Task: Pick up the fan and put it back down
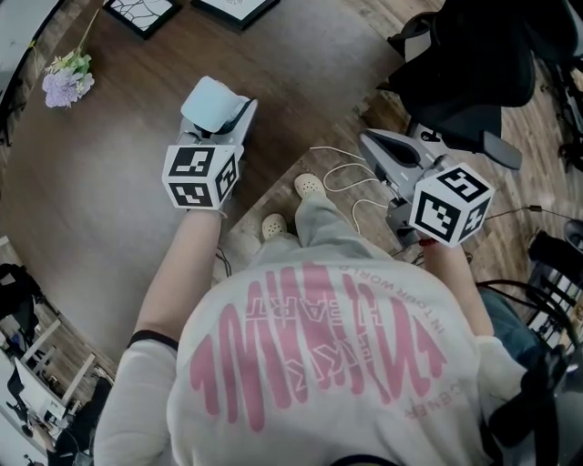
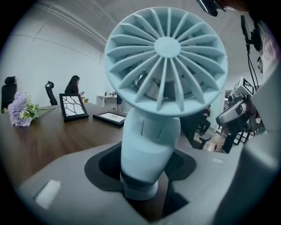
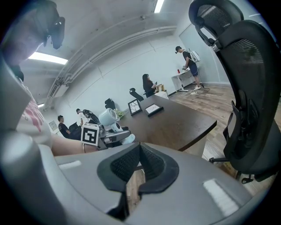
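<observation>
A light blue hand fan (image 2: 164, 63) with a round ribbed head stands between the jaws of my left gripper (image 2: 145, 176), which is shut on its thick handle. From the head view the fan (image 1: 211, 102) sits at the gripper's tip (image 1: 223, 116) over the brown table's right edge. The right gripper view shows the fan (image 3: 107, 117) and left gripper (image 3: 112, 135) from the side; I cannot tell whether the fan's base touches the table. My right gripper (image 3: 139, 151) is shut with nothing in it, held off the table over the floor (image 1: 372, 141).
Purple flowers (image 1: 66, 80) lie at the table's far left, and framed pictures (image 1: 141, 11) at its far edge. A black office chair (image 1: 474, 64) stands close to the right gripper. White cables (image 1: 351, 177) lie on the wooden floor. People stand in the background (image 3: 189, 61).
</observation>
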`<action>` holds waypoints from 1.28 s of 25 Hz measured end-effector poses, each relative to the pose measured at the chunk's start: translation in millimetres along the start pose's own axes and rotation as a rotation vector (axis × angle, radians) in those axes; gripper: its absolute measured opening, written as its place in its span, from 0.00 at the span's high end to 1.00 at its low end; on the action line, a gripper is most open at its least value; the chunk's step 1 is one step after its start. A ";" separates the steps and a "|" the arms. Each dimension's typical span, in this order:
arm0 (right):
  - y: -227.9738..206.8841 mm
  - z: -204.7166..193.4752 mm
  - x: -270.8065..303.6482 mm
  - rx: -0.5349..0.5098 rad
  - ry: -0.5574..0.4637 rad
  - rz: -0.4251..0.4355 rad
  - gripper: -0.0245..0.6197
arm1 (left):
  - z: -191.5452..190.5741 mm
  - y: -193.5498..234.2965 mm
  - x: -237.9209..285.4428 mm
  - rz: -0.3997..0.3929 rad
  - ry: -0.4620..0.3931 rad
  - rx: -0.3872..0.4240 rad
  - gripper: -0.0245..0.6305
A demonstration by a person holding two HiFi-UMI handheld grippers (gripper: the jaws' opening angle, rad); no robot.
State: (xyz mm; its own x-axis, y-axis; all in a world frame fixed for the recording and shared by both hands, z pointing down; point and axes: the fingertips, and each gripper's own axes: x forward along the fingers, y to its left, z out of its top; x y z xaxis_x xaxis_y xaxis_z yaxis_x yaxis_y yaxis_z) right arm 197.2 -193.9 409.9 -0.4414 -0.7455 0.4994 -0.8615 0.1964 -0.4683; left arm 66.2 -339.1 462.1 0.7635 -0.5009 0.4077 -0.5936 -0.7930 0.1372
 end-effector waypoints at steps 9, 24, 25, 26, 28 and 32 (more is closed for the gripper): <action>1.6 -0.5 -0.5 -0.007 0.001 0.006 0.95 | -0.6 -2.1 0.0 -0.009 0.006 0.012 0.59; 18.8 5.3 -0.3 -0.044 0.003 0.021 0.95 | 30.6 -4.5 -25.5 -0.008 -0.098 0.007 0.62; 20.9 6.2 0.1 -0.048 0.001 0.025 0.95 | 36.7 -4.9 -29.5 -0.008 -0.113 0.011 0.62; 23.1 7.4 0.7 -0.052 -0.003 0.032 0.95 | 43.6 -5.4 -34.1 -0.006 -0.131 0.014 0.62; 28.8 10.7 1.8 -0.064 -0.008 0.045 0.95 | 59.8 -6.2 -45.2 -0.001 -0.177 0.017 0.62; 45.8 15.5 2.8 -0.097 -0.011 0.071 0.95 | 97.6 -9.4 -76.3 -0.002 -0.297 0.007 0.62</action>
State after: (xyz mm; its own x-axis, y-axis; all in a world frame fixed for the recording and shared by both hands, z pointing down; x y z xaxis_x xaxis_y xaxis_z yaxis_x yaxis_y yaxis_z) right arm 160.4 -196.9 378.6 -0.5002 -0.7341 0.4592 -0.8484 0.3095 -0.4294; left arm 38.4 -327.3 341.6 0.8064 -0.5779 0.1256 -0.5909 -0.7959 0.1315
